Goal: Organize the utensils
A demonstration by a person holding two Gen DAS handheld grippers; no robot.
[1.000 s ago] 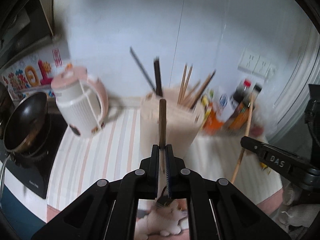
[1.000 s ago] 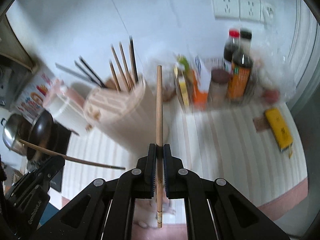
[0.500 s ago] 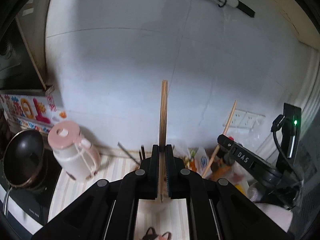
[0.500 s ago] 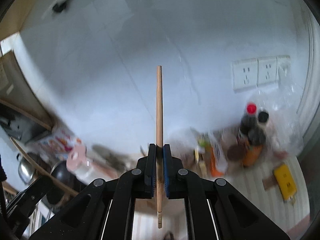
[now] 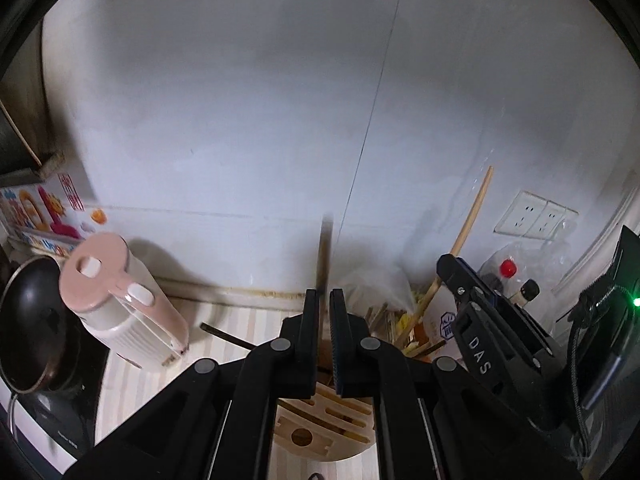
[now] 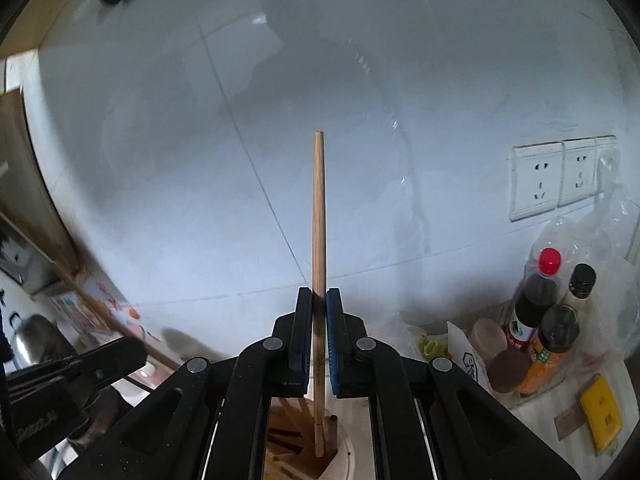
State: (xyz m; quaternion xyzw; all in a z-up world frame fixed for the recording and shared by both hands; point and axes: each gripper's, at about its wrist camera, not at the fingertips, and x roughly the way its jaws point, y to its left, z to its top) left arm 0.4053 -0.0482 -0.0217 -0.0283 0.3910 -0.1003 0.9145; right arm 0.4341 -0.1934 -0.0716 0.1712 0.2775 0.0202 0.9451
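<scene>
A light wooden chopstick (image 6: 318, 240) is held upright between the pressed-together jaws of the right gripper (image 6: 319, 344), its lower tip hanging just above the round utensil holder (image 6: 344, 456) on the striped tabletop (image 6: 532, 412). A darker chopstick (image 5: 325, 256), blurred in the left wrist view, is pinched in the same manner by the left gripper (image 5: 325, 340), directly over the holder's slotted wooden top (image 5: 320, 424).

Several risks are judged from this arrangement. Each stick is clamped at a single narrow point, so it could pivot or slide in the pads if its tip is caught on a slot edge during lowering. The holder is already crowded with other chopsticks (image 5: 380, 316) leaning at angles; a descending tip could be blocked by them or could lever them out. With both grippers working close together over one small opening, the two tools could be knocked against each other, and one of the sticks could be jarred loose. A sideways push could also tip the holder toward the pink-lidded jug (image 5: 120, 304) on one side or the sauce bottles (image 6: 536, 292) and bagged goods on the other. Which slot is being aimed at cannot be told.
</scene>
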